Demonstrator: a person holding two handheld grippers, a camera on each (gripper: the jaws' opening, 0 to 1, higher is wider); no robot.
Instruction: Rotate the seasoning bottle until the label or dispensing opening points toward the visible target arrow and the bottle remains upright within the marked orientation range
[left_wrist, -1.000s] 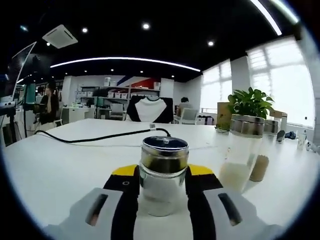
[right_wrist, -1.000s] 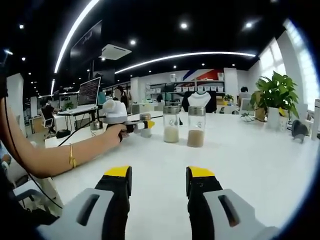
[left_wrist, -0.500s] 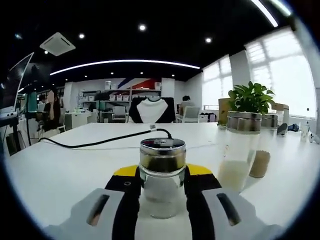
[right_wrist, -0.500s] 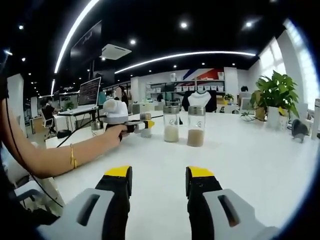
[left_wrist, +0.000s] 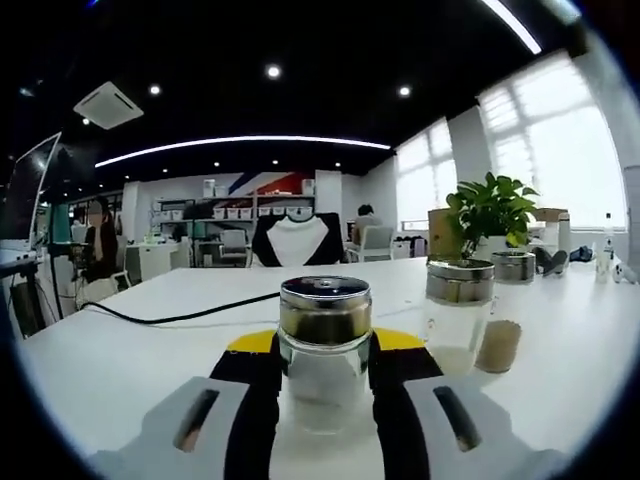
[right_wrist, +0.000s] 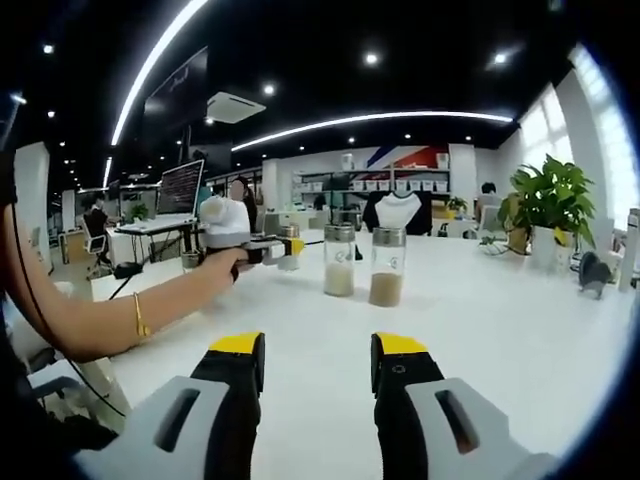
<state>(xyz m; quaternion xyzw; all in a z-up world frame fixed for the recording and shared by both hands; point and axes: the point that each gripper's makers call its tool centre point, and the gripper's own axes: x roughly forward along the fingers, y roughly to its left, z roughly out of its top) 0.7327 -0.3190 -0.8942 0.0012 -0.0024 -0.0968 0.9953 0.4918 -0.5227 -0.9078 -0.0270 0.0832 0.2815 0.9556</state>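
Left gripper (left_wrist: 322, 385) has its jaws clamped on the upright seasoning bottle (left_wrist: 324, 350) just over the counter (left_wrist: 130, 350), right gripper (right_wrist: 318, 385) idle with jaws apart; mid-rotate step, next likely twist toward an arrow not seen here.

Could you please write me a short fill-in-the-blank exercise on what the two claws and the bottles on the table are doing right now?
1. The left claw is shut on a glass bottle with a ____ lid.
2. The right claw is open and holds ____.
3. Beside the held bottle, ____ taller bottles stand upright on the white table.
4. A black ____ lies across the table.

Missing words: metal; nothing; two; cable
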